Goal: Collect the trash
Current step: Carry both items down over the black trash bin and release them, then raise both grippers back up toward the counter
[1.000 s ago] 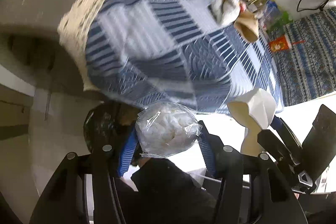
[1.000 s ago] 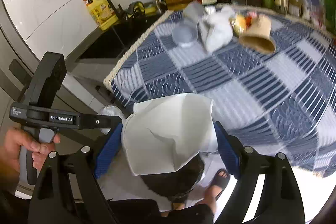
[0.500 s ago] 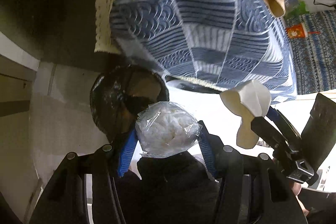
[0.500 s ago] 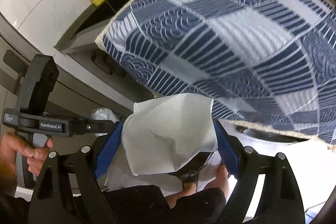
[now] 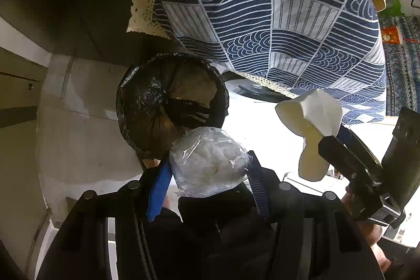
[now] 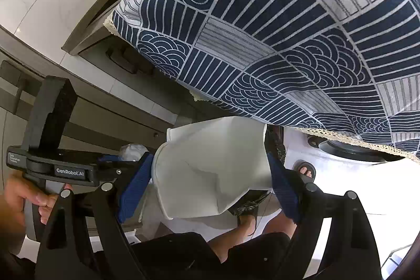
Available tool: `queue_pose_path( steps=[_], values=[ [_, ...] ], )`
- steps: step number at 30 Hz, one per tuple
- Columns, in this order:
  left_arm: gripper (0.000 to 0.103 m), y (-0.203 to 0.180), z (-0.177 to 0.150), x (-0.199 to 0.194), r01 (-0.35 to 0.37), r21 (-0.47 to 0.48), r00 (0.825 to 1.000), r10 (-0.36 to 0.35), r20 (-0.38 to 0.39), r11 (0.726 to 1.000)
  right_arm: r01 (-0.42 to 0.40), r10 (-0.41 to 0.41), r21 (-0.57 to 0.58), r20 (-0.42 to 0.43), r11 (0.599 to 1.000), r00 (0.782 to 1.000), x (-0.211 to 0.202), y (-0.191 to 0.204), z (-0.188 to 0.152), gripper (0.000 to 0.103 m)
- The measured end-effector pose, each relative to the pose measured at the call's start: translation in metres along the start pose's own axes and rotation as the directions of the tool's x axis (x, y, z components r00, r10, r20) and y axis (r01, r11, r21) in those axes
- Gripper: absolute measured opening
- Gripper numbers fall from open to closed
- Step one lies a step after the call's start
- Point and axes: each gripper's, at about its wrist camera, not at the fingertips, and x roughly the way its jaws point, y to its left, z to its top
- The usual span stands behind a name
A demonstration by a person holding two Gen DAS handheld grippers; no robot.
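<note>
In the left wrist view the left tongs are clamped at a middling width on a clear plastic bag, crinkled and glossy, stuffed with lumpy white matter. The bag is a rounded wad low in the centre of the frame, its longer side running across between the ribbed blue pads. Just above it, centre left, gapes a round bin lined with shiny, wrinkled black film; the bag overlaps the bin's lower rim in the picture, though contact cannot be told.

The right tongs stand wide, closed on a white paper cup, matt and smooth, dented with a crease down its wall. In the right wrist view the cup fills the lower centre, pinched across its width. In the left wrist view it shows at the right edge of the frame, mouth toward the upper left.

A quilted blue-and-white cloth with wave and stripe panels and a cream lace hem drapes over the bench, filling the upper right. A hand grips the left handle at lower left.
</note>
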Motion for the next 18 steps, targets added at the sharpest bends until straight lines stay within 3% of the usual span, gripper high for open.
queue_pose_path(
  steps=[3, 5, 8, 18],
  values=[
    [0.056, 0.003, 0.002, 0.003, 0.013, -0.014, 1.0, -0.013, -0.008, 1.0, -0.021, 0.021, 0.014, 0.004, 1.0, 1.0, 0.0, -0.001, 0.002, 0.085],
    [0.067, 0.004, 0.004, 0.005, 0.007, -0.017, 1.0, -0.007, -0.009, 1.0, -0.036, 0.036, 0.02, 0.012, 0.999, 0.999, 0.001, -0.002, 0.006, 0.086],
    [0.074, 0.007, 0.007, 0.005, -0.004, -0.029, 1.0, 0.004, -0.006, 1.0, -0.054, 0.052, 0.032, 0.036, 0.998, 0.998, -0.001, -0.004, 0.011, 0.098],
    [0.075, 0.009, 0.013, -0.005, -0.012, -0.039, 1.0, 0.012, 0.01, 0.999, -0.036, 0.033, 0.057, 0.061, 0.998, 0.998, -0.017, -0.009, 0.016, 0.098]
  ],
)
